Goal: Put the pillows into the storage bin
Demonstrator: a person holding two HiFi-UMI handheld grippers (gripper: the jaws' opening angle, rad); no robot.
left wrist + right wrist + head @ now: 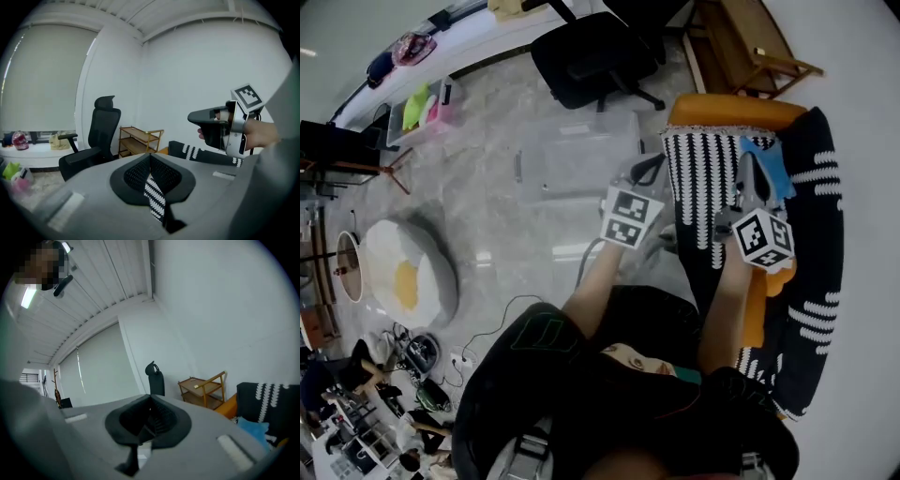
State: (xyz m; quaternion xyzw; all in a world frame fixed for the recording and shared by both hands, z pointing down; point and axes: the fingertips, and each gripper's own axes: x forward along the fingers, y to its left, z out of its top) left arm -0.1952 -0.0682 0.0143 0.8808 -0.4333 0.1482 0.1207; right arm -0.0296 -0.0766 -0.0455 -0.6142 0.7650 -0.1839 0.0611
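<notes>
Person's arms (598, 292), left gripper (650, 169) and right gripper (748, 169) jaws clamped on black-and-white striped pillow (703, 192)

Beyond the left hand-held gripper (645, 172), across pale marble-look floor (487, 211): black high-backed office chair (591, 58) on castors. Ahead of the right hand-held gripper (748, 178): low wooden shelf rack (750, 42), close against a plain white wall (201, 70). Beneath the right hand-held gripper: orange sofa (724, 111). Far off to the left of the left hand-held gripper: long white window ledge (478, 36), cluttered, under a lowered pale roller blind (42, 79). Overhead: white slatted ceiling (108, 282) with a lit strip lamp (28, 297). Soft, even light throughout.
</notes>
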